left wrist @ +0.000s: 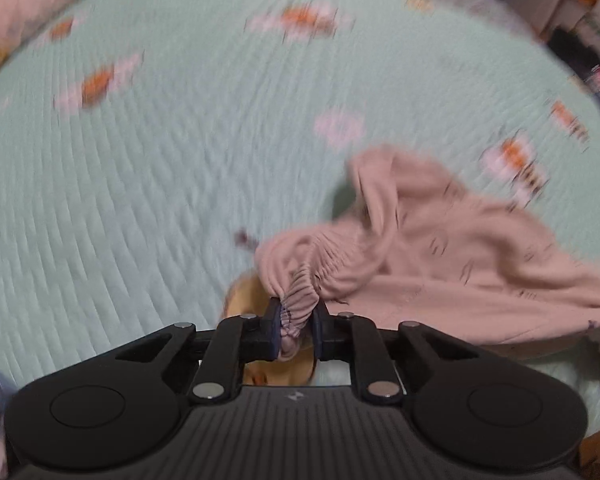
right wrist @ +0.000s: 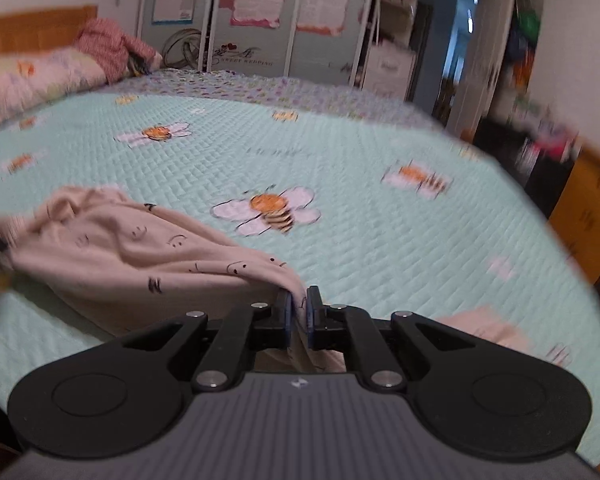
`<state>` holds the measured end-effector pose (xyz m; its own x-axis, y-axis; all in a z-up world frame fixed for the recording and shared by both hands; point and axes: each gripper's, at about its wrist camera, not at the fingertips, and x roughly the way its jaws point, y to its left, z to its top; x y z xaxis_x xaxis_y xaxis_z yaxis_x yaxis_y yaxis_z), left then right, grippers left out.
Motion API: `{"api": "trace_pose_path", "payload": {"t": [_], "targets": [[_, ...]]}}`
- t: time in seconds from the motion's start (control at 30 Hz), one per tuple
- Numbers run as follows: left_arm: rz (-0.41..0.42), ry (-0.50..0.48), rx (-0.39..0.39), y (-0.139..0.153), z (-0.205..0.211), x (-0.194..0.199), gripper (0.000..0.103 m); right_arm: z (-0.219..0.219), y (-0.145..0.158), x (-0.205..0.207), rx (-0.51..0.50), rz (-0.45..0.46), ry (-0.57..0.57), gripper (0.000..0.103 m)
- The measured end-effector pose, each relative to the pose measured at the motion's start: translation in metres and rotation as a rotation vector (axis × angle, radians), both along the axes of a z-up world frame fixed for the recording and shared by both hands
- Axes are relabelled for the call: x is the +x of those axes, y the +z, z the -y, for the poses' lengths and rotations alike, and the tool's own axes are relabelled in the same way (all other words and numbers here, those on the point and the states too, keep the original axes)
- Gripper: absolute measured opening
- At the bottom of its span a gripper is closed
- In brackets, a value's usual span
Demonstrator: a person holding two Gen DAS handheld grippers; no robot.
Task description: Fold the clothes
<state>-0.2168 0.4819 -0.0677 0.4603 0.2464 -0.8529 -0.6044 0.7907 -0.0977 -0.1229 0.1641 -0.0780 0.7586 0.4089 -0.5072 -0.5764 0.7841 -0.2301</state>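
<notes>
On the near edge of the bed [right wrist: 380, 240], a pale pink garment [right wrist: 140, 264] printed with small smiley faces lies crumpled on the mint bee-patterned quilt. Its gathered waistband is pinched by the left gripper [left wrist: 298, 316]; the right gripper [right wrist: 299, 312] is clamped on another edge. Far left sit a pillow [right wrist: 32, 76] and what looks like a red checked cloth [right wrist: 108, 44]; wardrobe doors [right wrist: 260, 20] stand beyond.

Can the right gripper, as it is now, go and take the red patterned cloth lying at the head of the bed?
Probably not yet. The right gripper is shut on an edge of the beige garment, so its jaws are occupied. The red patterned cloth lies far across the green bee quilt; nothing blocks the path.
</notes>
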Motion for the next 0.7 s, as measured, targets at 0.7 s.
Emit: {"api": "trace_pose_path", "payload": {"t": [0.7], "targets": [[0.317,-0.121,-0.023,0.116,-0.052,-0.042,0.016,-0.028,0.153,0.035,0.152,0.186,-0.021,0.005]]}}
